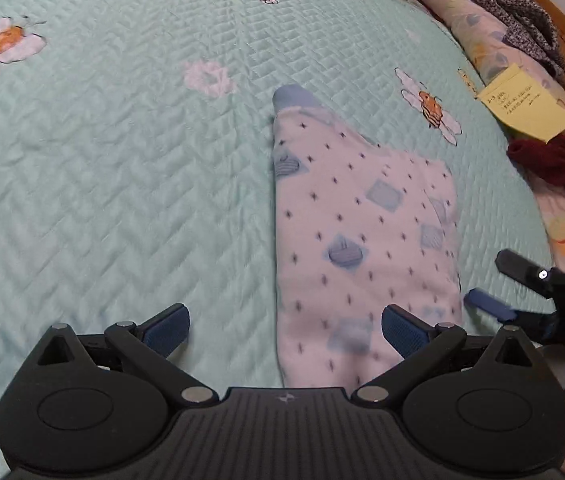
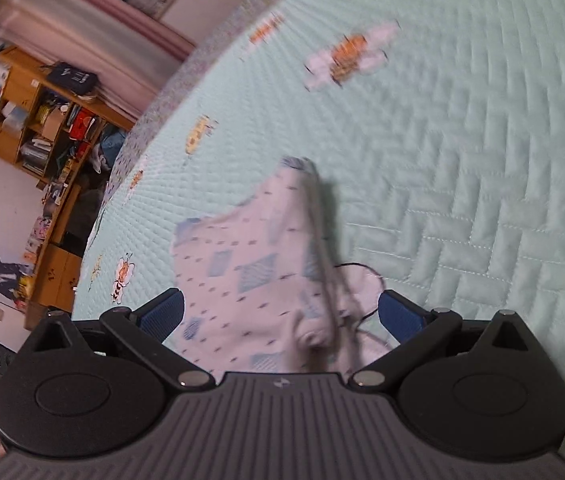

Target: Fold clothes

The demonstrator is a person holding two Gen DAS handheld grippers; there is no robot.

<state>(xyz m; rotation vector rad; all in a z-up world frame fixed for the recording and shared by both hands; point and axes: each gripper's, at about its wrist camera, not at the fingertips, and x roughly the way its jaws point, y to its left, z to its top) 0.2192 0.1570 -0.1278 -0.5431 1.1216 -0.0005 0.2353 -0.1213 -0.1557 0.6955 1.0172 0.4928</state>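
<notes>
the folded garment (image 1: 362, 232) (white, blue squares and small stars, blue cuff at the far end) lies flat on the quilted mint bedspread (image 1: 122, 160). left gripper (image 1: 285, 326): jaws spread wide, nothing held; its right pad sits over the garment's near edge. right gripper (image 2: 280, 314): jaws likewise spread wide, empty, garment (image 2: 250, 280) lying between and ahead of them. a yellow note (image 1: 526, 106) rests on bedding at the far right.

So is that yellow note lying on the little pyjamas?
No, the note lies at the bed's edge, apart from the pyjamas.
</notes>
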